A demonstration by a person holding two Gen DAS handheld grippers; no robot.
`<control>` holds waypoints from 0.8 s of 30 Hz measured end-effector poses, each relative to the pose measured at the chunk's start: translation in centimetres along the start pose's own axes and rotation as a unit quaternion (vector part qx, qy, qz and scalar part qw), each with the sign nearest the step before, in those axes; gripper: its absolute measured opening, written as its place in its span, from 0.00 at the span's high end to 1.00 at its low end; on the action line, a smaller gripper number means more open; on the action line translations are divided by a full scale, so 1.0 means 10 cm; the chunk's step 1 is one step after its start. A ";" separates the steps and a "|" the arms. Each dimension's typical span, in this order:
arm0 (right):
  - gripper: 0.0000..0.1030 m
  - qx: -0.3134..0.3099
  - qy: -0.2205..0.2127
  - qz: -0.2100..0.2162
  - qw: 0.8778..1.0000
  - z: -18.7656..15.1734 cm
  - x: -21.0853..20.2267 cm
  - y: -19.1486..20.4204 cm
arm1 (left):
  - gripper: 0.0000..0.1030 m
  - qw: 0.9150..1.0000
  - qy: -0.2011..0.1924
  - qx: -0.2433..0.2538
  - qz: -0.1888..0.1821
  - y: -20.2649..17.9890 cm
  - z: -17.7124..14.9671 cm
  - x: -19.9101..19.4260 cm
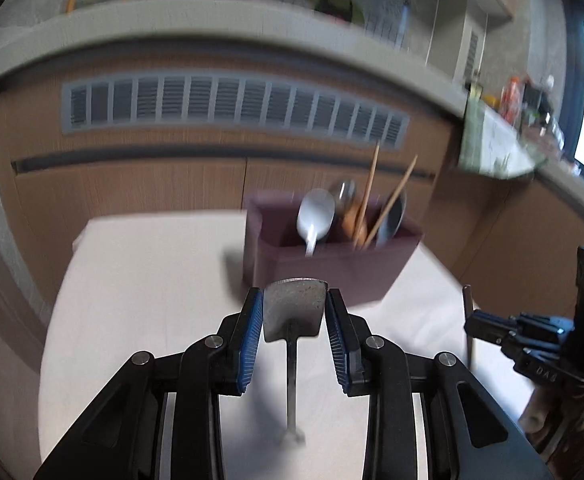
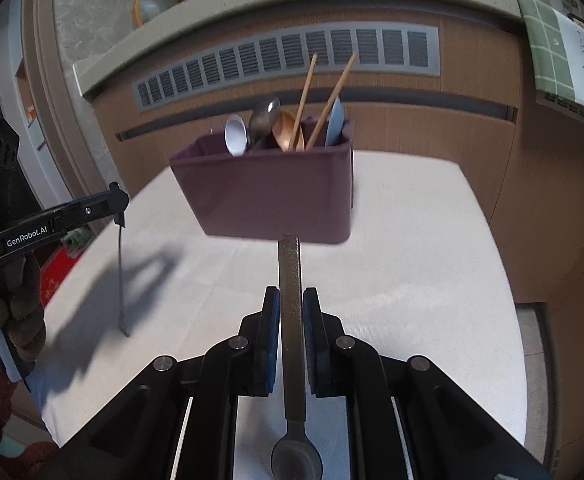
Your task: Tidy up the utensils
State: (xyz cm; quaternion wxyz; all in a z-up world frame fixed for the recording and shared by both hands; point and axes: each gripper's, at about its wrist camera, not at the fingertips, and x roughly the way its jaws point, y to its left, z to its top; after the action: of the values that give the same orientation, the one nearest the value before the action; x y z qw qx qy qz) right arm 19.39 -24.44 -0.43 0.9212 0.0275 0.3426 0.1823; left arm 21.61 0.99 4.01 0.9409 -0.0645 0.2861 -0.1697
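A purple utensil holder (image 1: pixel 332 268) (image 2: pixel 268 196) stands on the white table (image 1: pixel 152 300) and holds a white spoon (image 1: pixel 316 212), a metal spoon (image 2: pixel 266 116), a wooden spoon (image 2: pixel 288 132), two chopsticks (image 2: pixel 306 96) and a pale blue spoon (image 2: pixel 336 120). My left gripper (image 1: pixel 294 312) is shut on the head of a small metal spatula (image 1: pixel 295 308); its handle hangs down to the table (image 2: pixel 121 276). My right gripper (image 2: pixel 291 312) is shut on the flat handle of a metal spoon (image 2: pixel 291 280), bowl end toward the camera, handle pointing at the holder.
A wooden cabinet with a grey vent grille (image 1: pixel 232 104) and a curved counter (image 2: pixel 292 4) stand behind the table. A green checked cloth (image 2: pixel 560 48) hangs at the right. The right gripper shows in the left wrist view (image 1: pixel 532 340) past the table's right edge.
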 end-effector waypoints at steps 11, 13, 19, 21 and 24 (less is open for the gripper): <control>0.96 -0.089 -0.197 0.003 0.976 1.59 -0.80 0.37 | 0.94 0.989 -0.139 0.029 -0.029 -0.23 1.35 -0.50; 0.96 -0.100 -0.173 -0.002 0.980 1.58 -0.70 0.36 | 0.94 0.992 -0.118 0.022 -0.037 -0.16 1.29 -0.40; 0.83 -0.098 -0.032 0.002 0.995 0.91 -0.05 0.16 | 0.94 0.998 -0.045 -0.004 -0.035 0.05 0.84 0.03; 0.83 -0.083 0.014 0.004 0.996 0.68 0.18 0.07 | 0.94 0.999 -0.025 -0.009 -0.025 0.12 0.72 0.14; 0.83 -0.072 0.061 0.006 0.995 0.44 0.41 0.03 | 0.94 1.000 -0.006 -0.021 -0.019 0.21 0.58 0.23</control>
State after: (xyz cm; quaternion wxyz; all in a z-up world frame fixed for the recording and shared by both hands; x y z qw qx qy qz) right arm 25.01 -22.36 0.45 0.8968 -0.0480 0.3843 0.2139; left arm 27.27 2.27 7.10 0.9377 -0.0907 0.2822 -0.1811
